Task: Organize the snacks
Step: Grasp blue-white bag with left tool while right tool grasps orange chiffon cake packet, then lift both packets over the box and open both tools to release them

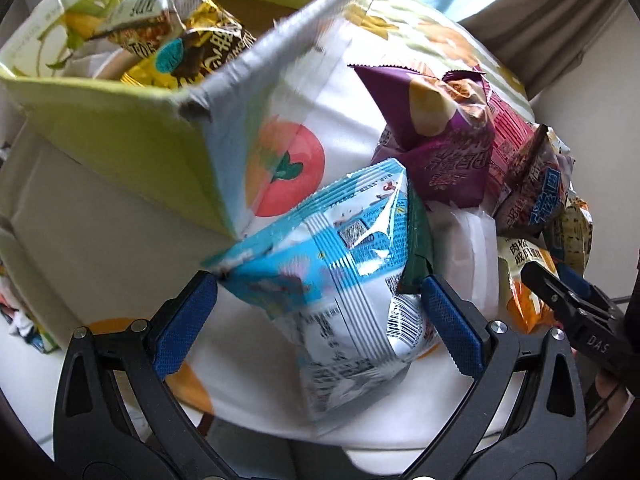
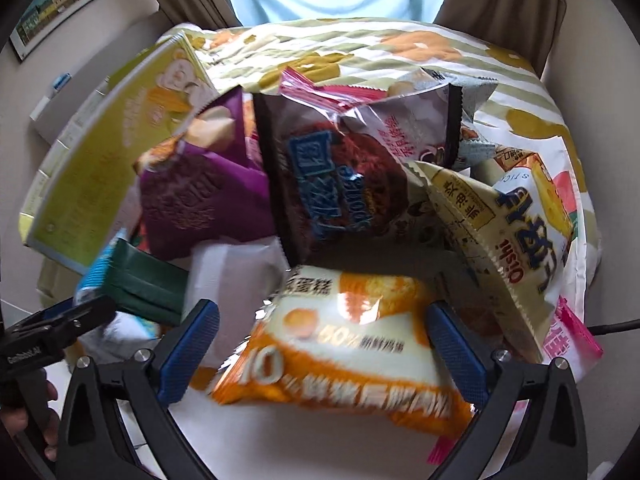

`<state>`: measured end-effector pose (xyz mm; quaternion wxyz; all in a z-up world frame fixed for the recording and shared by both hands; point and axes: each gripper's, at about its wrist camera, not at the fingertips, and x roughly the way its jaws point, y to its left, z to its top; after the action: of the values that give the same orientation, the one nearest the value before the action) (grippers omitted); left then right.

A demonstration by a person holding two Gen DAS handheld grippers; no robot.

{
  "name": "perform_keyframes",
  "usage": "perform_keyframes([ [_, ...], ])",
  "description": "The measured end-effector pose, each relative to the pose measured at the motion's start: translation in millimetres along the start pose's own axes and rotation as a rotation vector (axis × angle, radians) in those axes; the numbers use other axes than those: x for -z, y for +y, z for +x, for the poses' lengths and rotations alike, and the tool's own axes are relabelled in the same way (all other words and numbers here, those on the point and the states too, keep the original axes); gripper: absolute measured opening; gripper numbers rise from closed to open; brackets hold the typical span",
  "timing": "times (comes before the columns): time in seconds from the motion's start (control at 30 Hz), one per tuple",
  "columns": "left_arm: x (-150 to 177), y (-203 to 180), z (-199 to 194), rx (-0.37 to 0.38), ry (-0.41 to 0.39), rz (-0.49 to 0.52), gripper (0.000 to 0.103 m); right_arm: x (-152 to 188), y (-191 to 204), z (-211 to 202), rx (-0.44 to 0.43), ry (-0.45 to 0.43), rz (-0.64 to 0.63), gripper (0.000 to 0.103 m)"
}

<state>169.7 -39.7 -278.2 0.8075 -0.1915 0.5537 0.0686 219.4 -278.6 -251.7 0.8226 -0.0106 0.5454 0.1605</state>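
A pile of snack packets lies on a fruit-print cloth [image 1: 340,136]. In the left wrist view my left gripper [image 1: 320,300] is open, its fingers on either side of a blue and white packet [image 1: 340,272]. A green cardboard box [image 1: 120,132] at upper left holds a gold and black packet [image 1: 200,52]. In the right wrist view my right gripper [image 2: 324,328] is open around an orange and white cake packet [image 2: 344,344]. A purple packet [image 2: 192,200], a dark cookie packet [image 2: 328,184] and a cream packet [image 2: 512,232] lie behind it.
The right gripper [image 1: 560,292] shows at the right edge of the left wrist view; the left gripper [image 2: 60,320] shows at the left of the right wrist view. A green box [image 2: 96,168] stands left of the pile. Curtains and a window are behind.
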Motion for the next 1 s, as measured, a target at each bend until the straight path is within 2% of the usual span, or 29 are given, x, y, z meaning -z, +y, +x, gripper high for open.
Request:
perform_keyframes([
  [0.13,3,-1,7,0.001,0.008,0.006,0.101,4,-9,12,0.030,0.033,0.032,0.103],
  [0.2,4,-1,9,0.007,0.014,0.005,0.101,8,-14,13,0.018,0.030,0.051,0.103],
  [0.43,12,7,22,0.044,0.064,-0.004,0.099,13,-7,10,0.033,0.039,0.015,0.103],
  [0.53,16,11,29,0.052,0.092,0.005,0.087,17,-8,12,0.033,0.043,0.017,0.103],
  [0.6,19,8,27,0.059,0.084,0.029,0.074,20,-8,12,0.032,0.036,0.019,0.103],
  [0.7,20,5,28,0.072,0.094,0.056,0.066,20,-9,12,0.026,0.030,0.021,0.103],
  [0.8,21,5,23,0.058,0.089,0.065,0.062,20,-10,12,0.026,0.024,0.026,0.103],
  [1.0,20,6,2,0.032,0.055,0.087,0.060,33,3,9,0.057,-0.006,0.002,0.103],
])
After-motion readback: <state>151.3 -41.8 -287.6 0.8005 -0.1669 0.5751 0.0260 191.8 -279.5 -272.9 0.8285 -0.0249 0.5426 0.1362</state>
